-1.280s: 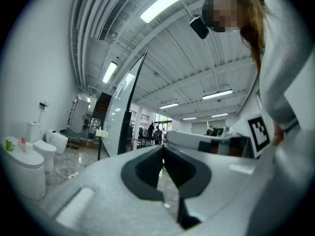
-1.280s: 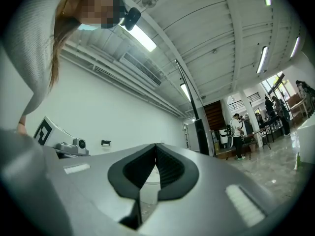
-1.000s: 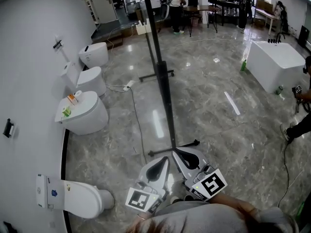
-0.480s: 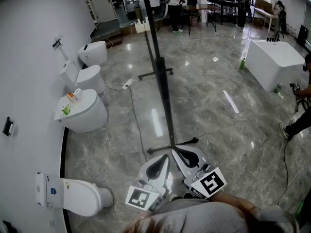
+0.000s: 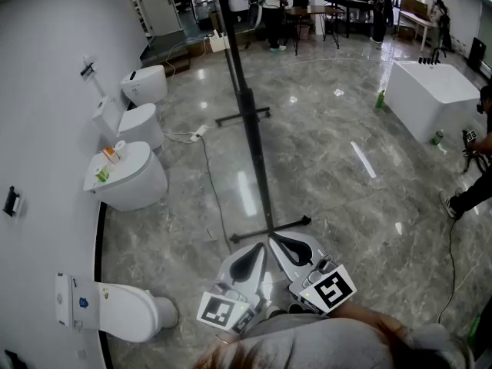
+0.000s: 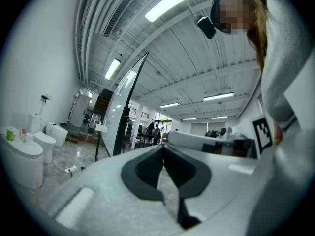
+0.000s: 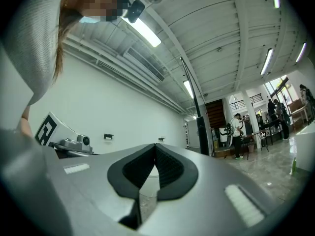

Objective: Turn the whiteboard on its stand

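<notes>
While left gripper [image 5: 259, 250], right gripper [image 5: 277, 241] hold jaws clenched: one whiteboard [image 5: 247, 118] edge-on, four toilets [image 5: 131, 181].

- Glossy grey marble floor [image 5: 330, 175].
- The whiteboard stand [image 5: 270, 230] has its feet on it, mid-room.
- White toilets [image 5: 131, 179] line the left wall.
- A white tub [image 5: 430, 94] stands at right, with a green bottle [image 5: 380, 100] beside it.
- A power strip [image 5: 201, 133] and cable [image 5: 217, 198] lie near the toilets.

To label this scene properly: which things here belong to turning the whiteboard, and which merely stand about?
Job: whiteboard, its stand, left gripper, right gripper.
Standing about: toilets, bathtub, green bottle, floor cable.
</notes>
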Tool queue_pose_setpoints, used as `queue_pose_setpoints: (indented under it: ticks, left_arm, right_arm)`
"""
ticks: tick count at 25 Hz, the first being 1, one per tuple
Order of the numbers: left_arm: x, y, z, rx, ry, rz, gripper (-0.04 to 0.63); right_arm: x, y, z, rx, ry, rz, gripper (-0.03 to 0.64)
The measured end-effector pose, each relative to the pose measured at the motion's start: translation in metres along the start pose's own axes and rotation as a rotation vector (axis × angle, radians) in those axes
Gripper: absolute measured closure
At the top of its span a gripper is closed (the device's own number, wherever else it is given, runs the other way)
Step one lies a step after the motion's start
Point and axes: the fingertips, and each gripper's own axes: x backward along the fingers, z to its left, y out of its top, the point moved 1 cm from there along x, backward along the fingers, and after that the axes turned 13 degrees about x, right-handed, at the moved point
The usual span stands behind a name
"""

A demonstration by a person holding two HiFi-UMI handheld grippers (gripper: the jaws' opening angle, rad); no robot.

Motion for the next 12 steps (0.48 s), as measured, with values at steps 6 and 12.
queue_pose_setpoints:
  ticks: [6, 12]
  left_arm:
    - [0.0013, -0.0024, 0.0041, 0.002, 0.008, -0.005, 0.598]
    - [-0.0006, 0.0012, 0.0016, 0.003, 0.004, -0.008, 0.598]
  right_arm:
    - [0.0013, -0.0018, -0.0008, -0.005, -0.027, 0.031, 0.614]
    - [0.0046, -0.0006, -0.0034, 0.027, -0.013, 0.048, 0.614]
